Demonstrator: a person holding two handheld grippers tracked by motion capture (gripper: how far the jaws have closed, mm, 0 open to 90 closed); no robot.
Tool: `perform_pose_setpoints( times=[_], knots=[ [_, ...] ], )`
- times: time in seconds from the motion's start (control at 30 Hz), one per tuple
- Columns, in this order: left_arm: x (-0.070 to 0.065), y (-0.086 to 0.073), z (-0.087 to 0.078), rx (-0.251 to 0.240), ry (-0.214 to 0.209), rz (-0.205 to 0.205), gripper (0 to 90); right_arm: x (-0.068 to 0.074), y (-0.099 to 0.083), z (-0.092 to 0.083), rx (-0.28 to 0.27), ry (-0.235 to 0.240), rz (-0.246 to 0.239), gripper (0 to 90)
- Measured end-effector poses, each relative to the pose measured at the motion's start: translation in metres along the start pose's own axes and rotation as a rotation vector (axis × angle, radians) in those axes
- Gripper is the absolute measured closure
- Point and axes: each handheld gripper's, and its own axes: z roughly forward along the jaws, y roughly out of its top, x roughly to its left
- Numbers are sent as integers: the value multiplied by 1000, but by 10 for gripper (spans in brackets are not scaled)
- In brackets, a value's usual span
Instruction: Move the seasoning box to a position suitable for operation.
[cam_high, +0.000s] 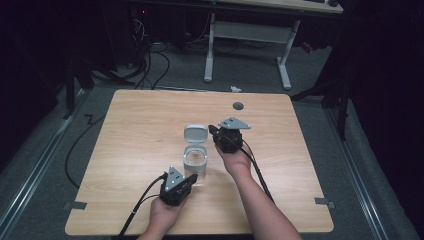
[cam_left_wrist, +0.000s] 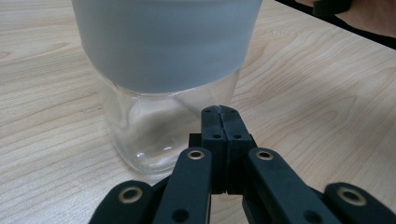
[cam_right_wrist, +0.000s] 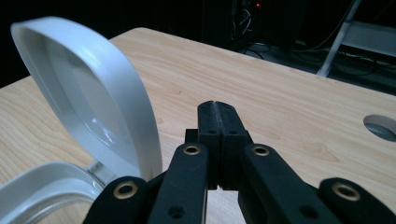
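Jar open at mid-tabletop — both claws closed, holding nothing.

The glass jar stands on the tabletop, its hinged lid already flipped up. The left claw sits just beside its base, the right claw near the lid — what remains is unclear.

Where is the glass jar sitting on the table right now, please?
In the high view the glass jar stands near the table's middle, lid flipped open, between the left gripper just in front and the right gripper behind-right.
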Motion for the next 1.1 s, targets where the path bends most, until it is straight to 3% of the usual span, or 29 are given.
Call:
perform_pose_setpoints(
  times=[0.43,0.73,1.1],
  knots=[
    [0,0,0,1,0,0,899,2,5,-2,-28,17,6,900],
    [0,0,0,1,-1,-1,900,8,6,-8,-44,31,-44,900],
    [0,0,0,-1,-3,0,900,13,3,-19,-51,50,-65,900]
  ],
)
